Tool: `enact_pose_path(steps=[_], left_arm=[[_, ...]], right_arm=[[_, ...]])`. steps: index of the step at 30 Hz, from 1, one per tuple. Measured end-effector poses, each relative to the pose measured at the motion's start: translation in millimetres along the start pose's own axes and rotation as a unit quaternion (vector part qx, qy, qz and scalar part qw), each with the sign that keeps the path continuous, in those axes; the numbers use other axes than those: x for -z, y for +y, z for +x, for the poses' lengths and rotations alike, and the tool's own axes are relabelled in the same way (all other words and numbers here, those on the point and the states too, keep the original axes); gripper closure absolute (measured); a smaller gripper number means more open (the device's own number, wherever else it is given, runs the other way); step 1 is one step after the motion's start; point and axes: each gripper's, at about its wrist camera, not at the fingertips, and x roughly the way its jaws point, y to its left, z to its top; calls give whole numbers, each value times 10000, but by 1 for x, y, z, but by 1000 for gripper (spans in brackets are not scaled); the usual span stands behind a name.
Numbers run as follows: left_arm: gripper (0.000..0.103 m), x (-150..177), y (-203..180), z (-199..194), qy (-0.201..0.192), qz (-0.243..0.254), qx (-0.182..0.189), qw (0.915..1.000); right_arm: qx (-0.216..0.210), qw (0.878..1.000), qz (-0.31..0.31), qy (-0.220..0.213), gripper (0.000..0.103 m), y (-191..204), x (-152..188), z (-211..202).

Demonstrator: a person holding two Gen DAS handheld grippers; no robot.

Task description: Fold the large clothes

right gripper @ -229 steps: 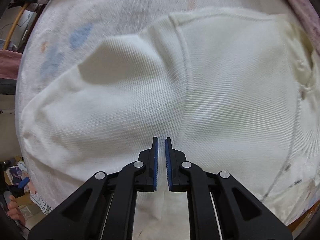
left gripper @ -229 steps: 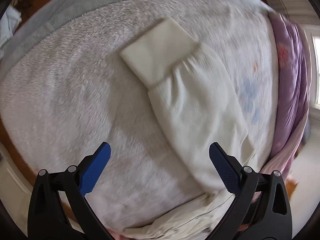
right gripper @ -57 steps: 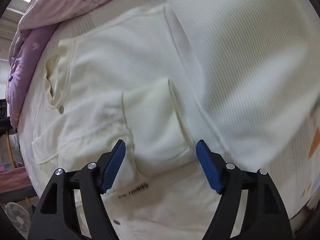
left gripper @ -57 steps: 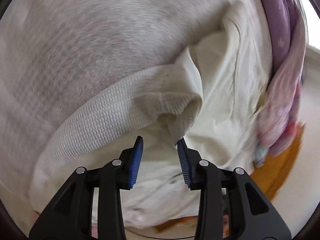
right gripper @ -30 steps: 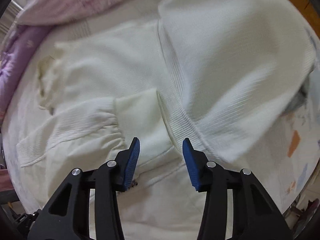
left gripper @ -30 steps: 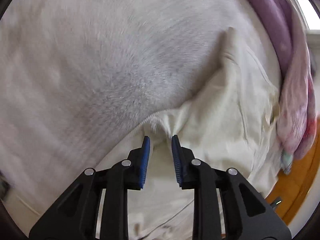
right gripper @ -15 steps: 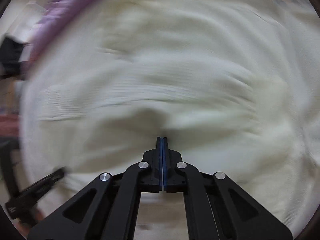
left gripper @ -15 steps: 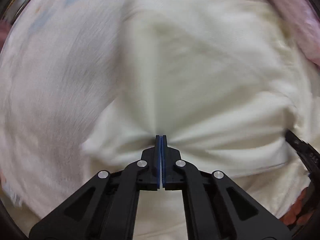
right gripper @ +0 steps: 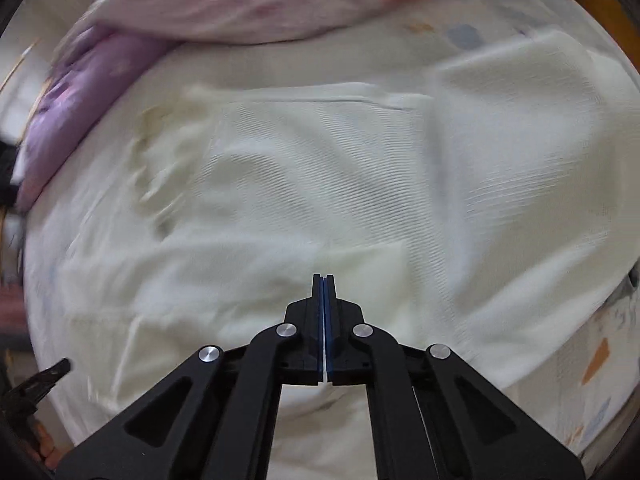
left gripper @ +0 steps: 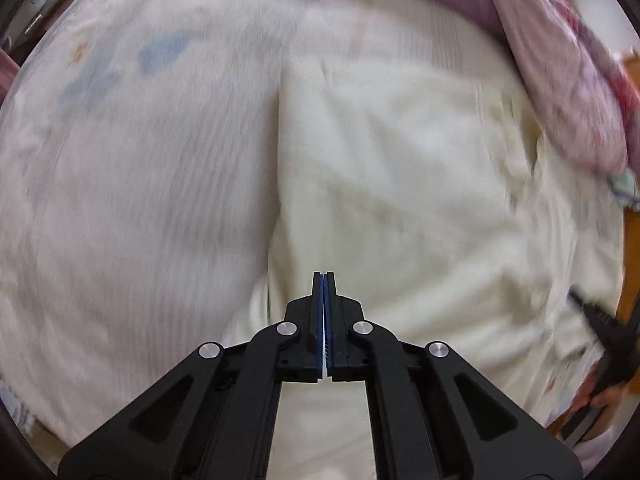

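Two grippers were clenched on the near edge of one cream garment (right gripper: 360, 184): the left gripper (left gripper: 323, 320) and the right gripper (right gripper: 323, 320) each showed a thin sliver of pale cloth pinched between closed blue pads. The garment lay spread on a white bed cover (left gripper: 120, 184), with a pink and purple quilt (right gripper: 208, 4) bunched along its far side. Its ribbed knit appeared soft, limp and light, so it would likely sag and stretch between the two holds instead of keeping shape. Hem corners or seam lines probably offered the firmest purchase; a pinch of a single layer could slip or drag the lower layers askew.
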Motion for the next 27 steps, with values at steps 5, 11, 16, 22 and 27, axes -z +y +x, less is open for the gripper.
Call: enact_pose_path(steps=[5, 11, 16, 22, 27], left_arm=[[101, -82, -4, 49, -211, -12, -577, 9981], [100, -105, 10, 80, 13, 10, -961, 9954], [97, -97, -7, 47, -81, 166, -868, 9961], [79, -46, -42, -16, -211, 678, -991, 9925], [67, 4, -88, -29, -104, 1029, -920, 9904]], right_arm=[[26, 9985, 149, 523, 103, -9, -9, 59], [-344, 9980, 441, 290, 103, -17, -5, 62], [-753, 9934, 775, 383, 95, -25, 2, 35], [-558, 9965, 620, 54, 29, -36, 22, -30], [-58, 9977, 664, -82, 26, -63, 39, -80]])
